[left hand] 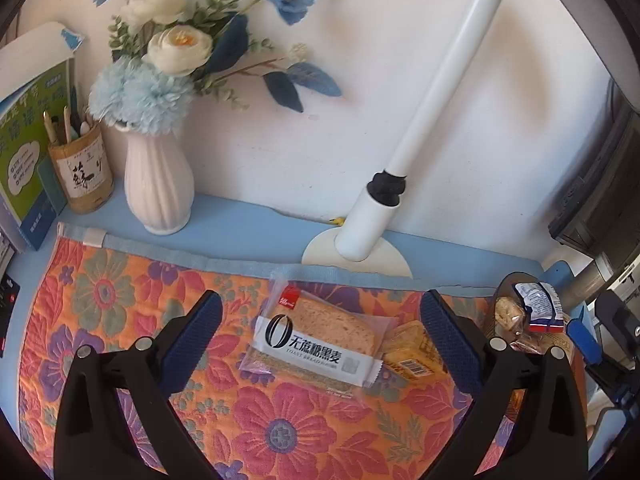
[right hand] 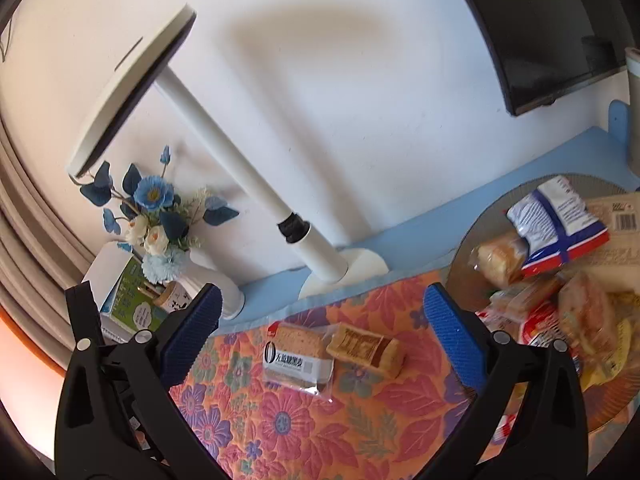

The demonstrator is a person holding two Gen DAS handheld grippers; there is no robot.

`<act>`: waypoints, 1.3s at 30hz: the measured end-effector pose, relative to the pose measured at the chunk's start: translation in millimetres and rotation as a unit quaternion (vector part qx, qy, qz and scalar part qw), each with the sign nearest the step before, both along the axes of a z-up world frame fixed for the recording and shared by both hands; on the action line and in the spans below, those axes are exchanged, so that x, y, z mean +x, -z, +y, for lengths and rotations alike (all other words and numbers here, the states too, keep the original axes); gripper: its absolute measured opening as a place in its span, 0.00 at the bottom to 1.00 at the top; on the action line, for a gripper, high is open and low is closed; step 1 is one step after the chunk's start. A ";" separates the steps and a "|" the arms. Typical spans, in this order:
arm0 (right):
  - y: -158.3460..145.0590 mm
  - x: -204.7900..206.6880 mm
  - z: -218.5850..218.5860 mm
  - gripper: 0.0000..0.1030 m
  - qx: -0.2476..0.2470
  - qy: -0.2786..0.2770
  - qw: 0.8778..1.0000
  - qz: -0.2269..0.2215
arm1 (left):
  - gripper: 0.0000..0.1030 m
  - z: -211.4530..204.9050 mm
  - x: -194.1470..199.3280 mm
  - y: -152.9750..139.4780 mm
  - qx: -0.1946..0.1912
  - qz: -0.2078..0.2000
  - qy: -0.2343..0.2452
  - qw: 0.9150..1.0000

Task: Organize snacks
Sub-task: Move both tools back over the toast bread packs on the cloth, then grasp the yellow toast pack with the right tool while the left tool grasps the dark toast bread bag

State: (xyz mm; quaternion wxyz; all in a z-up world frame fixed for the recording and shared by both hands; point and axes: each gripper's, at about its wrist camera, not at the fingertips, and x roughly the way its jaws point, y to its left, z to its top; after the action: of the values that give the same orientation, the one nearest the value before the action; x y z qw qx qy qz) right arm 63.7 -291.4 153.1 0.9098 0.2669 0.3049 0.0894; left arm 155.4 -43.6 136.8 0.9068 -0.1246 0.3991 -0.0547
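Status: most snacks already sit piled on the round tray [right hand: 472,240] at my right, among them a blue-and-white packet [right hand: 556,220] and a wrapped bun [right hand: 498,258]. Two items are left on the floral mat [left hand: 120,320] covering the desk [left hand: 248,228]: the wrapped rye toast slice [left hand: 320,340] and the small yellow-brown cake pack [left hand: 412,350], which lie touching each other, near the tray but outside it. I judge the task mostly done, with these two still to transfer.

My left tongs [left hand: 320,332] are spread wide, straddling the toast slice from above without contact. My right tongs [right hand: 322,336] are likewise wide apart and empty, framing both items. Neither pair holds anything.
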 end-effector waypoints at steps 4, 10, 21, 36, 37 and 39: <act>36.3 10.5 24.3 0.97 0.043 -0.012 0.998 0.053 | 0.95 12.7 4.0 36.2 -0.030 0.030 -0.052 0.998; 97.9 11.0 37.8 0.97 0.057 0.027 0.991 0.120 | 0.95 8.3 29.5 97.0 -0.101 0.116 -0.075 0.985; 143.8 38.2 46.6 0.97 0.027 0.086 0.989 0.118 | 0.95 0.3 60.9 128.3 -0.101 0.139 -0.104 0.980; 146.1 46.1 44.9 0.85 -0.033 0.102 0.991 0.083 | 0.78 -30.3 75.1 130.0 -0.047 0.078 -0.038 0.995; 145.5 42.6 43.5 0.85 -0.032 0.100 0.991 0.080 | 0.72 -28.8 71.4 129.5 -0.049 0.074 -0.024 0.996; 144.3 35.3 38.5 0.85 -0.024 0.093 0.992 0.079 | 0.68 -25.1 67.0 128.0 -0.052 0.074 0.000 0.996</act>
State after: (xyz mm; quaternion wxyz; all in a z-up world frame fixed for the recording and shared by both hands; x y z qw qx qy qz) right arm 99.0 -252.9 8.8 0.8935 0.2783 0.3516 -0.0238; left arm 222.4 -68.8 8.9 0.8670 -0.1752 0.4619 -0.0657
